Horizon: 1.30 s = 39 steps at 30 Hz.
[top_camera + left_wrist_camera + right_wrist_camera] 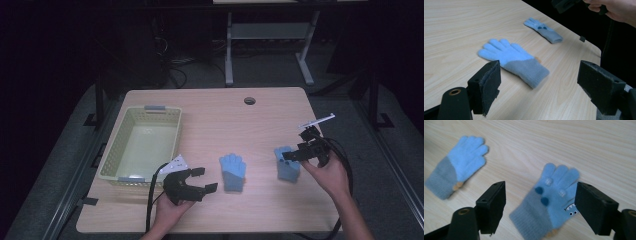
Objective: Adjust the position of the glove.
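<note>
The left gripper (204, 179) sits low over the near edge of the table, its jaws wide apart with nothing between them; in the left gripper view its pads (489, 82) frame the plain glove (512, 61), which lies flat just ahead of them, fingers pointing away from the person. The right gripper (295, 154) hovers over the patterned glove (288, 163), jaws likewise spread and holding nothing. In the right gripper view that glove (554, 202) lies directly between and beneath the two pads without either touching it.

There are two gloves, both light blue with grey cuffs. The plain one (233, 172) rests near the middle of the table's front half. The patterned one carries dark blue dots, pale dots, and a small cartoon face with eyes and jagged teeth along one edge. They lie well apart, side by side. There is one basket (116, 150), pale yellow-green plastic with a lattice wall and grey handles, standing on the left side of the table, nothing visible inside it.

The table (220, 120) is light wood-grain laminate with a round cable hole (249, 101) near its far edge. Beyond it the room is dark: grey floor, cables, and the white legs of another table (229, 50). No writing can be read anywhere.
</note>
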Tool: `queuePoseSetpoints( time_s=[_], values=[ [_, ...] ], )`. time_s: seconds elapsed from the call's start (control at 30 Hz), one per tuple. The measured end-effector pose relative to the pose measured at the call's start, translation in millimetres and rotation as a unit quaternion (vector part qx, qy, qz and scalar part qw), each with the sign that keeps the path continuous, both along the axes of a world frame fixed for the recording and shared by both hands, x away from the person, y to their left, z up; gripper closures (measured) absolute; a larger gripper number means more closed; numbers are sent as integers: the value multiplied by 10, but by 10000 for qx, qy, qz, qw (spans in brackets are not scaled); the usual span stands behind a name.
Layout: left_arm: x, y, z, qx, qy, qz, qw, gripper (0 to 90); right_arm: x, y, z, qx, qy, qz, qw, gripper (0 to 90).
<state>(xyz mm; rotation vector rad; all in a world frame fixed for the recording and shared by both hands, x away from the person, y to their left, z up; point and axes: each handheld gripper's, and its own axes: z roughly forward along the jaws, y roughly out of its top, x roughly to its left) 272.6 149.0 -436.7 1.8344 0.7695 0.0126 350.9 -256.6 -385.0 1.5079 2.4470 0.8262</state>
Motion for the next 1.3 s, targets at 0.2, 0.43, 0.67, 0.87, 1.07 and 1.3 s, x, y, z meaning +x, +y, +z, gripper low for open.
queuePoseSetpoints(
  time_s=[0.2, 0.43, 0.67, 0.87, 1.07, 1.3],
  values=[
    [-19, -29, 9, -15, 2, -93, 10000, 188, 53, 71, -88, -202, 203, 7, 9996, 314],
    [-10, -4, 15, -1, -22, -41, 10000, 188, 139, 84, -237, -441, 615, -91, 9971, 436],
    [-3, 2, 19, 18, -42, -37, 10000, 189, 194, 124, -347, -643, 861, -108, 9941, 470],
    [-5, 4, 22, 2, -58, -32, 10000, 190, 210, 118, -550, -834, 1076, -146, 9906, 546],
    [-14, -8, 10, 28, -35, -37, 10000, 190, 169, 144, -558, -940, 935, -191, 9910, 583],
    [-32, -20, 11, 7, 30, -37, 10000, 193, 158, 157, -561, -1008, 879, -231, 9907, 628]
  ],
)
